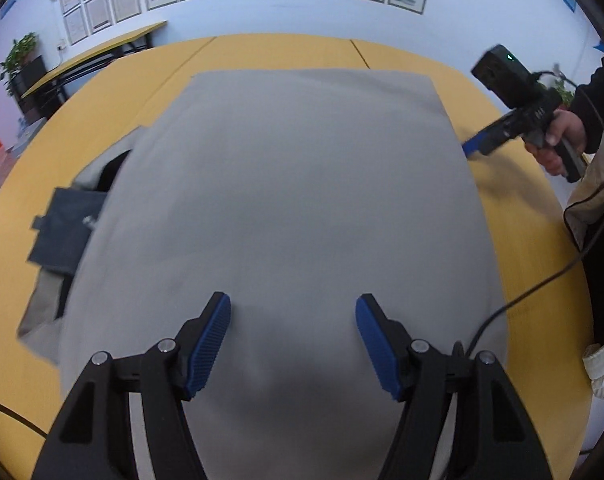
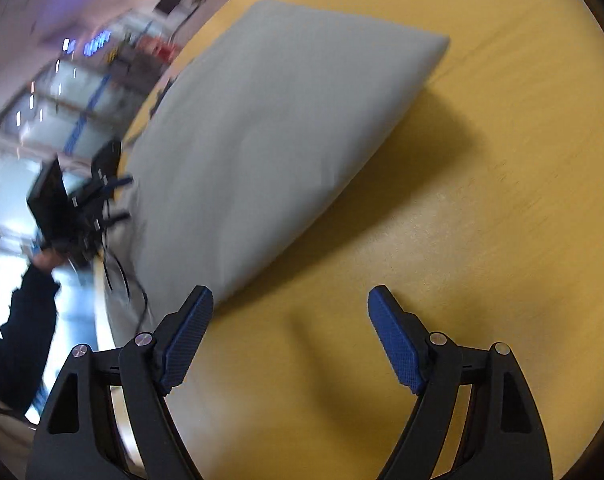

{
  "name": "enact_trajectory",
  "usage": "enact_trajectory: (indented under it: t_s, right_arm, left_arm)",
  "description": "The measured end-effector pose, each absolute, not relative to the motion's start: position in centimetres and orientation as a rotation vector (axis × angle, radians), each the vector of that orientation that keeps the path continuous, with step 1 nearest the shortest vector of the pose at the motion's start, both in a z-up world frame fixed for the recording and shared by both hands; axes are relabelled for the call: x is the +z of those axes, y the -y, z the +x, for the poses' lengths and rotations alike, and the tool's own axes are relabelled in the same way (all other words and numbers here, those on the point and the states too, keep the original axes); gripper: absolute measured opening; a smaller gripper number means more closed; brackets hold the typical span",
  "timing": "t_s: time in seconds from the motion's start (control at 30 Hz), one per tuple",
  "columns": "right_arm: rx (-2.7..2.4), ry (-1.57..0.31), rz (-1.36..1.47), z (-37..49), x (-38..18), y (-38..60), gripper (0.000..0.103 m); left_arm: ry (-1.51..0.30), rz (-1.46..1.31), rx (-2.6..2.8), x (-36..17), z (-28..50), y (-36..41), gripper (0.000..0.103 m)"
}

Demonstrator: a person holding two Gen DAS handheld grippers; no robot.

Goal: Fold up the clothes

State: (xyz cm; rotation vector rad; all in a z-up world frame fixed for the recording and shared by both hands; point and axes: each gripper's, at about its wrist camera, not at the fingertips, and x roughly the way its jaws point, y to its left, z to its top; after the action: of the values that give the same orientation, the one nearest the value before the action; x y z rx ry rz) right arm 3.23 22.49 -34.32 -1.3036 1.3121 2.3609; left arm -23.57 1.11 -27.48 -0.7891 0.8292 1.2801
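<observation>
A grey garment (image 1: 294,184) lies folded flat on the yellow table (image 1: 14,280), with a dark waistband or pocket part (image 1: 66,224) sticking out at its left side. My left gripper (image 1: 293,312) hovers open over the garment's near end, nothing between its blue pads. In the right wrist view the same grey garment (image 2: 262,128) stretches away to the upper left. My right gripper (image 2: 290,300) stands open over bare table beside the garment's edge, holding nothing. The right gripper (image 1: 471,147) also shows in the left wrist view, at the garment's right edge, held by a hand (image 1: 561,136).
The yellow table (image 2: 481,200) has bare wood to the right of the garment. A black cable (image 1: 541,292) trails over the table's right edge near a person's light jacket (image 1: 597,184). Another table (image 1: 102,52) and a potted plant (image 1: 20,54) stand by the far wall.
</observation>
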Motion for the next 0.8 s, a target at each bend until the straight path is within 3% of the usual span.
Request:
enact_trajectory:
  t_s: [0.2, 0.27, 0.33, 0.4, 0.53, 0.8]
  right_arm:
    - [2.403, -1.415, -0.994, -0.4, -35.8, -23.4, 0.079]
    - [2.374, -1.4, -0.976, -1.5, -36.2, -23.6, 0.063]
    - [2.337, -1.385, -0.957, -2.3, -36.7, -24.0, 0.022]
    - [2.364, -1.359, -0.907, -1.9, -35.8, -24.3, 0.009]
    - [2.531, -1.177, -0.81, -2.2, -31.8, -24.7, 0.007]
    - [2.86, -0.57, -0.834, -3.8, -23.6, -20.9, 0.007]
  left_arm:
    - [-0.867, -0.77, 1.252, -29.5, -22.3, -3.6, 0.071]
    - [-0.847, -0.769, 1.281, -29.7, -22.4, -3.9, 0.074]
    - [-0.837, -0.757, 1.312, -29.9, -22.3, -4.0, 0.078]
    - [-0.829, -0.757, 1.333, -30.0, -22.1, -4.3, 0.08]
    - [-0.795, -0.771, 1.376, -29.5, -21.5, -4.9, 0.08]
    - [-0.768, -0.766, 1.353, -30.2, -19.8, -7.9, 0.088]
